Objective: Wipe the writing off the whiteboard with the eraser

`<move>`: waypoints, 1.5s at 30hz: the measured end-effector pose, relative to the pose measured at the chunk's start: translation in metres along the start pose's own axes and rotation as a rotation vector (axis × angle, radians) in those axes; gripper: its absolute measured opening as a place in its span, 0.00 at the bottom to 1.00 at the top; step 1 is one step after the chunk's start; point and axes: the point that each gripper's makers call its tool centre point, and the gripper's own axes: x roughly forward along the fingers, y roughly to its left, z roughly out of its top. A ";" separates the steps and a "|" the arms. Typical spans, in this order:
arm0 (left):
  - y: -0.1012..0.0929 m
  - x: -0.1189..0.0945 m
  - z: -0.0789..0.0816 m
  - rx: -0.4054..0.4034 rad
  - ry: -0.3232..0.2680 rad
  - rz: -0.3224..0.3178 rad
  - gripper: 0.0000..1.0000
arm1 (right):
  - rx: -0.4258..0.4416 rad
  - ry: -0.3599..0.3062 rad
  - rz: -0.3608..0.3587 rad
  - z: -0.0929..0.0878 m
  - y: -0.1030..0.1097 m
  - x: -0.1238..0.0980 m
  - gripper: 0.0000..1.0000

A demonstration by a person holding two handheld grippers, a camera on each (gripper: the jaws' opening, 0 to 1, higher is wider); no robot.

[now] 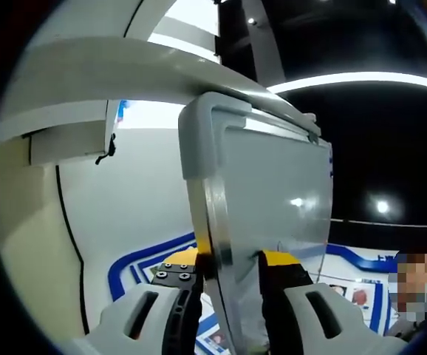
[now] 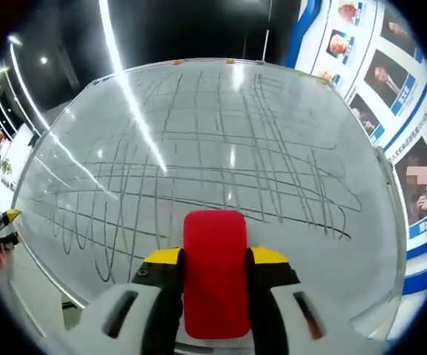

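**Eraser poised at a board held only by its edge**

The left tool (image 1: 232, 270) is clamping the whiteboard (image 1: 272, 200) by its bottom edge; the right tool (image 2: 215, 270) is gripping the red eraser (image 2: 215, 285) in front of the scribbled lines (image 2: 199, 177). Hard wiping pressure could be twisting the board out of that narrow grip. The scribbles are forming no words; the wall posters' (image 2: 391, 81) print is too small to read.

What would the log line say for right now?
left gripper: shut on grey-framed whiteboard edge | right gripper: shut on red block eraser | black scribbles: unwiped
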 end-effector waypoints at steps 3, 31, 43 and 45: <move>0.000 0.000 -0.001 0.004 -0.005 -0.001 0.32 | 0.022 -0.005 0.001 -0.003 -0.016 -0.001 0.28; -0.013 0.002 -0.012 0.007 0.000 0.003 0.33 | 0.129 0.052 -0.085 -0.038 -0.141 -0.027 0.28; -0.012 0.003 -0.011 0.006 -0.009 0.002 0.33 | 0.198 0.091 -0.121 -0.043 -0.152 -0.029 0.28; -0.011 0.003 -0.010 0.006 -0.006 0.003 0.33 | 0.188 0.109 -0.117 -0.043 -0.153 -0.028 0.28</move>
